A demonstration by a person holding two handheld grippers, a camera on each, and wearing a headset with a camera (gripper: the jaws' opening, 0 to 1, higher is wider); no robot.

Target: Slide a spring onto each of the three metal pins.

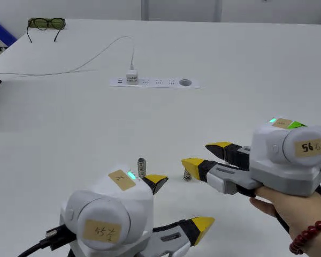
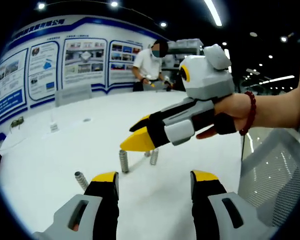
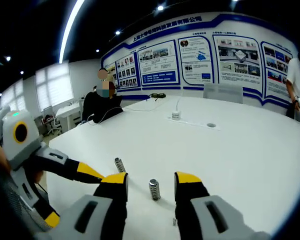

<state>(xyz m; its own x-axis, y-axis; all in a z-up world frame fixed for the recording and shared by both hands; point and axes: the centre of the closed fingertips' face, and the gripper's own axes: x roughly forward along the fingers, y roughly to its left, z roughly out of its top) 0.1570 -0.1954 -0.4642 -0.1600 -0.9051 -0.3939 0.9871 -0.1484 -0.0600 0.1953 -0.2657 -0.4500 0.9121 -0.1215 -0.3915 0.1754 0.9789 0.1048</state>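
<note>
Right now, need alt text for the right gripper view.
The right gripper, its yellow-tipped jaws open, frames an upright spring standing on a white table. A second spring stands farther left, and the left gripper reaches in from the left.

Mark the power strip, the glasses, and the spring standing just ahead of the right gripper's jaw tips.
power strip (image 1: 160, 83): head view, middle of its white body.
glasses (image 1: 45, 23): head view, bridge between the lenses.
spring (image 3: 154, 189): right gripper view, middle coils.
</note>
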